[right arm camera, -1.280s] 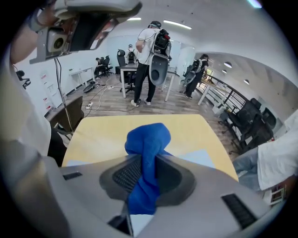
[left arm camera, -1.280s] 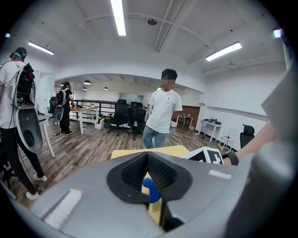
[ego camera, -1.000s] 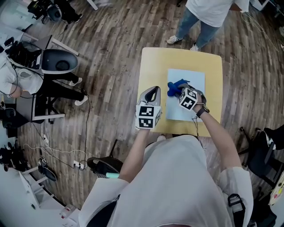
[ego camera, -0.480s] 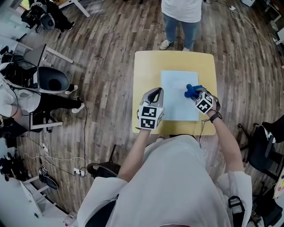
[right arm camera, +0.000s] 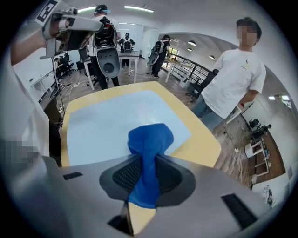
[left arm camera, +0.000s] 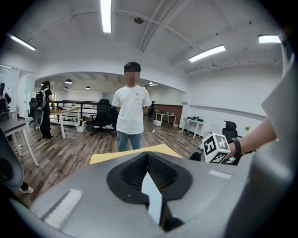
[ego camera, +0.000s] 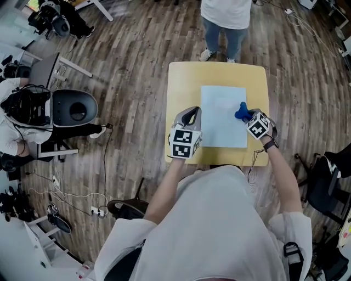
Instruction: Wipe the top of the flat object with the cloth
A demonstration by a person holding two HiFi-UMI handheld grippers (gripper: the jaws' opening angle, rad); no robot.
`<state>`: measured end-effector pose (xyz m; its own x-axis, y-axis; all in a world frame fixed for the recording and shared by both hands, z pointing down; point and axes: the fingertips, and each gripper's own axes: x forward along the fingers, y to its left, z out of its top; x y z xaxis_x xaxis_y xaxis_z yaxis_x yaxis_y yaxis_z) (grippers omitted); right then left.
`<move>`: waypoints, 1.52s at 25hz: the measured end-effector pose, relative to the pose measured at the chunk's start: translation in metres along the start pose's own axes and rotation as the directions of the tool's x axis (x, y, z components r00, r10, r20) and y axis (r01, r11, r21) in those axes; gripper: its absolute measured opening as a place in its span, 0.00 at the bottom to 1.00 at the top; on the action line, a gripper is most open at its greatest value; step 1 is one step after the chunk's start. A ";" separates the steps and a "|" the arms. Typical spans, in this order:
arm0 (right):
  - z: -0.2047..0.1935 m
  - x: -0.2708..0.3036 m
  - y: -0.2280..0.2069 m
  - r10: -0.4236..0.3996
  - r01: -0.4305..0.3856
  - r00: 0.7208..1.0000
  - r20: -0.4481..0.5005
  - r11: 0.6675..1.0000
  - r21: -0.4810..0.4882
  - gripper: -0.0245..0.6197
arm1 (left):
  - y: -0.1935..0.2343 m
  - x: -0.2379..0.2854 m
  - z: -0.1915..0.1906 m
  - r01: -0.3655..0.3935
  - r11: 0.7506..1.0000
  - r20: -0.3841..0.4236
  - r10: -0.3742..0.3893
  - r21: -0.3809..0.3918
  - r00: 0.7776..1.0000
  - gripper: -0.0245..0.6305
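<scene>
The right gripper (ego camera: 250, 116) is clamped on the blue cloth (ego camera: 241, 112), which sits at the right edge of the light-blue flat sheet (ego camera: 219, 123). The sheet lies in the middle of the yellow tabletop (ego camera: 184, 82). The left gripper (ego camera: 189, 114) is near the tabletop's near-left corner, just beside the sheet. Its jaws are together with nothing between them. A person (ego camera: 225, 16) stands at the far edge.

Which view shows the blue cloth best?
The right gripper view: the blue cloth is large, pinched in the right tongs. The head view shows it small, at the edge of the sheet; the left gripper view, not at all.
</scene>
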<state>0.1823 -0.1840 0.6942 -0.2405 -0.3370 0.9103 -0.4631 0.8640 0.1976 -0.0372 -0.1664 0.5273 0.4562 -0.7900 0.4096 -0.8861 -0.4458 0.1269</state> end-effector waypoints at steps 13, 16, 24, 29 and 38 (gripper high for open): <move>0.176 -0.009 0.113 0.184 -0.106 0.960 0.213 0.938 -0.330 0.18 | 0.043 -0.047 -0.004 -0.148 0.988 0.036 0.149 -0.039 0.988 0.05; 0.184 0.012 0.141 0.223 -0.140 0.961 0.164 0.902 -0.408 0.18 | 0.049 -0.058 -0.010 -0.171 0.984 0.028 0.172 -0.050 0.985 0.05; 0.151 0.042 0.152 0.220 -0.169 0.973 0.074 0.888 -0.428 0.18 | 0.049 -0.066 -0.015 -0.180 0.982 0.028 0.181 -0.054 0.983 0.05; 0.120 0.034 0.132 0.192 -0.161 0.980 0.047 0.911 -0.380 0.18 | 0.047 -0.059 -0.014 -0.155 0.986 0.026 0.157 -0.052 0.987 0.05; 0.030 0.013 0.070 0.085 -0.085 0.996 -0.011 0.976 -0.200 0.18 | 0.014 -0.029 -0.001 -0.055 0.998 0.025 0.055 -0.013 0.998 0.05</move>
<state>0.1208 -0.1394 0.7088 -0.2698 -0.2588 0.9275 -0.2609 0.9468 0.1883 -0.0625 -0.1491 0.5182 0.4087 -0.8234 0.3936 -0.9107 -0.3964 0.1164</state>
